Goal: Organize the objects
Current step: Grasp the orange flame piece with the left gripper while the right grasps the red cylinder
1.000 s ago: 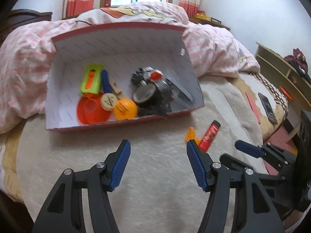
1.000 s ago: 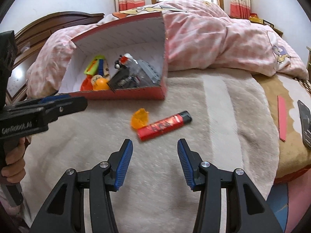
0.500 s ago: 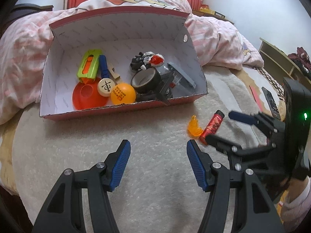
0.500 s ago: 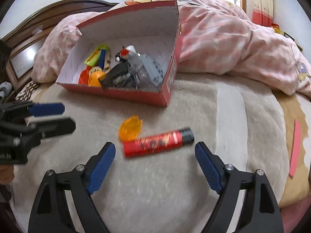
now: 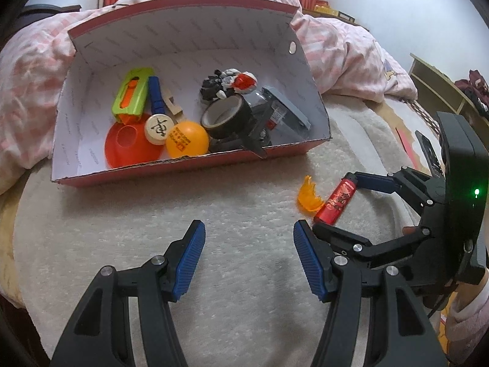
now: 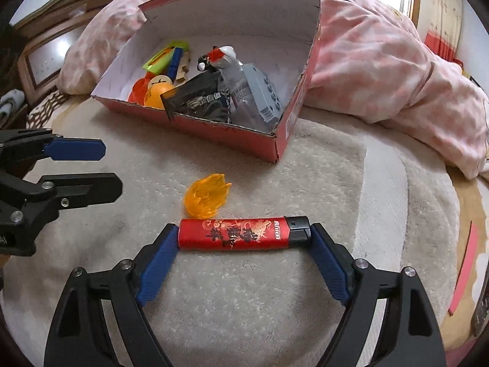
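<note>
right tool [image 6: 244, 238] spread wide, lengthwise astride lighter [image 6: 241, 234] | left tool [image 5: 247, 250] apart, empty, farther

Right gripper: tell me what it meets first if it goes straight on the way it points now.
The red lighter, most likely. It lies crosswise between the open jaws of the right gripper, its ends at the tips. Just beyond sits the orange plastic piece, then the blanket. Depth is hard to judge through the fisheye.

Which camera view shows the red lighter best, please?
The right wrist view: the lighter lies whole and close, print readable, between the fingers. The left wrist view shows it small, at the side.
</note>
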Demonstrator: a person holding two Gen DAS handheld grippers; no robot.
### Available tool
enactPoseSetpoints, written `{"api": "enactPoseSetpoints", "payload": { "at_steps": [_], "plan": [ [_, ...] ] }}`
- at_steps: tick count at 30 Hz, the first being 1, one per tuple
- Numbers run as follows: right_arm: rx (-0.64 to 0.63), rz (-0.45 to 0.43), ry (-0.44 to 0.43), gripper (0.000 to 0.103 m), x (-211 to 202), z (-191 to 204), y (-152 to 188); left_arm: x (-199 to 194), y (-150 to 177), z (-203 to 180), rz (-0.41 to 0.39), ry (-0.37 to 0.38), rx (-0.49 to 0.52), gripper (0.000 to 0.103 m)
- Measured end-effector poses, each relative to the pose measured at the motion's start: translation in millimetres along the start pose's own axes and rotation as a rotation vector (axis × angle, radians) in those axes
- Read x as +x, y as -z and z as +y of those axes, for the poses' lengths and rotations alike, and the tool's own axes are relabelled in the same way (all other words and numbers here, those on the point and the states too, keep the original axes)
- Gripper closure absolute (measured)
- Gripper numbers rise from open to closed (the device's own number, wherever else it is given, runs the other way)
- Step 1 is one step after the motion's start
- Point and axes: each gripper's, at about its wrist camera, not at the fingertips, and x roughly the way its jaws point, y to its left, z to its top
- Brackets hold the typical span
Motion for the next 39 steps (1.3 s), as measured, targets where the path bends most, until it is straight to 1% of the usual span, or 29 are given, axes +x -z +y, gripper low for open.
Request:
{"api": "enactPoseSetpoints", "payload": {
  "at_steps": [4,9,11,13,15,17,18,21,23,25,28,32,39],
  "plan": [
    [0.074,-0.003,-0.004,0.018,-4,-8,2,6,-3,-9,0.005,-0.002,0.026,0.042],
    [0.093,-0.009,0.075,0.018,-17,-8,12,18,-11,-25,0.013,0.010,0.049,0.042],
    [0.103,0.002,0.079,0.018,-22,-8,18,24,-14,-32,0.017,0.012,0.060,0.042],
    [0.117,0.005,0.064,0.018,-26,-8,26,33,-18,-41,0.027,0.018,0.083,0.043],
    [0.119,0.004,0.061,0.018,-27,-8,31,40,-20,-49,0.032,0.002,0.107,0.046],
    [0.116,-0.004,0.066,0.018,-26,-7,33,50,-22,-56,0.045,-0.017,0.128,0.055],
    [0.120,-0.009,0.066,0.018,-25,-6,33,53,-22,-57,0.047,-0.024,0.131,0.056],
    [0.131,-0.020,0.061,0.018,-24,-7,35,53,-22,-62,0.034,-0.054,0.165,0.063],
    [0.134,-0.026,0.056,0.018,-24,-7,36,52,-20,-63,0.033,-0.050,0.178,0.075],
    [0.135,-0.027,0.056,0.018,-24,-7,37,51,-19,-64,0.031,-0.052,0.184,0.080],
    [0.133,-0.027,0.057,0.018,-24,-8,37,48,-18,-61,0.035,-0.045,0.181,0.080],
    [0.132,-0.027,0.064,0.018,-23,-8,38,41,-13,-54,0.041,-0.041,0.150,0.080],
    [0.146,-0.026,0.084,0.018,-25,-3,38,29,-8,-38,0.036,-0.050,0.106,0.080]
  ]
}}
